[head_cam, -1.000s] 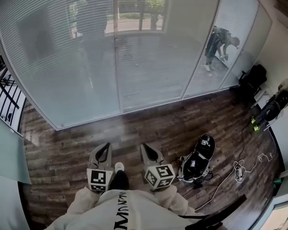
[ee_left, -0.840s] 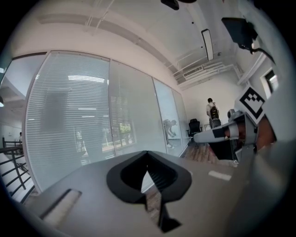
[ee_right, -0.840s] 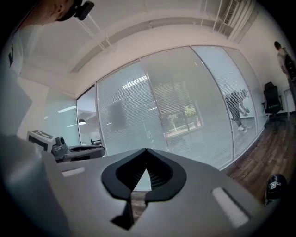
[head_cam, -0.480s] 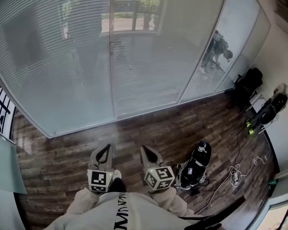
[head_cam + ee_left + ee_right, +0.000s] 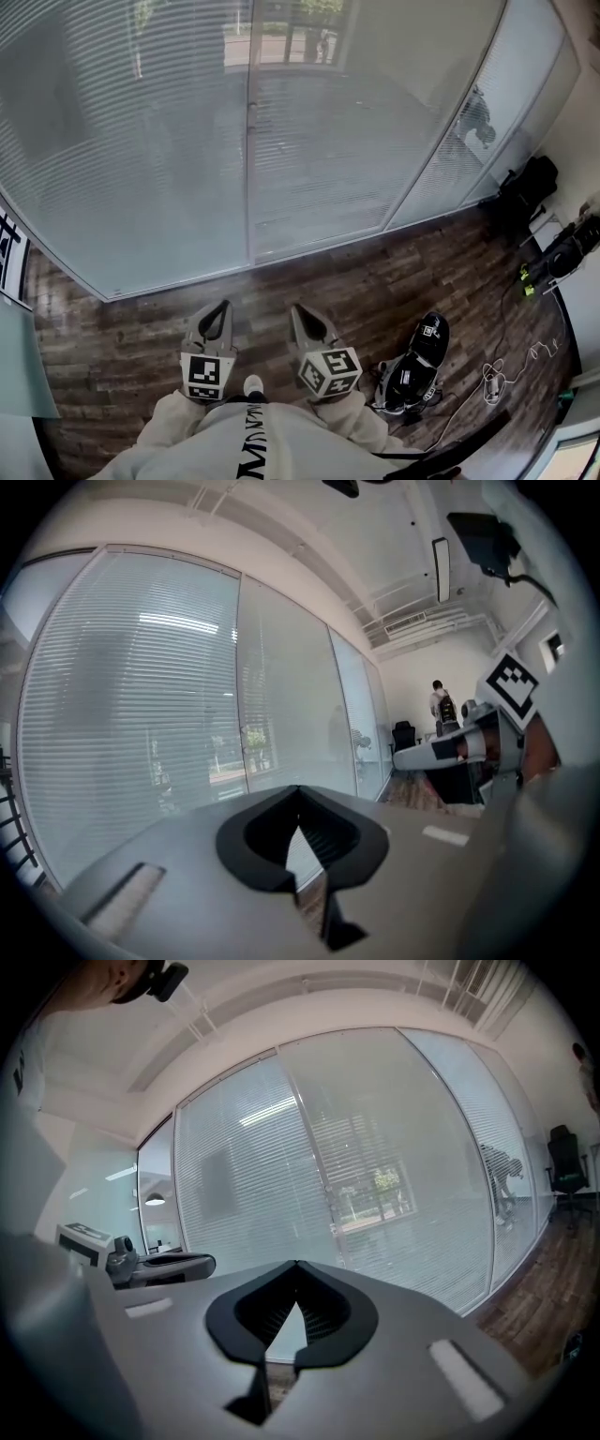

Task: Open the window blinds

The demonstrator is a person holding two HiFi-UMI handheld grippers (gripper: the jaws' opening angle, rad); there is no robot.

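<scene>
White slatted window blinds (image 5: pixel 141 141) hang shut behind a glass wall ahead of me, split by a vertical frame post (image 5: pixel 249 141). They also fill the left gripper view (image 5: pixel 131 705) and the right gripper view (image 5: pixel 375 1166). My left gripper (image 5: pixel 219 307) and right gripper (image 5: pixel 296 311) are held side by side above the wooden floor, short of the glass, pointing at it. Both are shut with nothing between the jaws. Each gripper view shows the other gripper beside it: the right gripper (image 5: pixel 441 752) and the left gripper (image 5: pixel 164 1265).
A black bag (image 5: pixel 412 361) lies on the wooden floor at my right, with cables (image 5: pixel 497 361) past it. A dark chair (image 5: pixel 527 183) stands by the right wall. A person (image 5: pixel 476 117) bends over beyond the glass. A dark railing (image 5: pixel 7 253) is at far left.
I have stepped forward towards the glass wall with both grippers still side by side and shut. The black bag has slid lower in the head view.
</scene>
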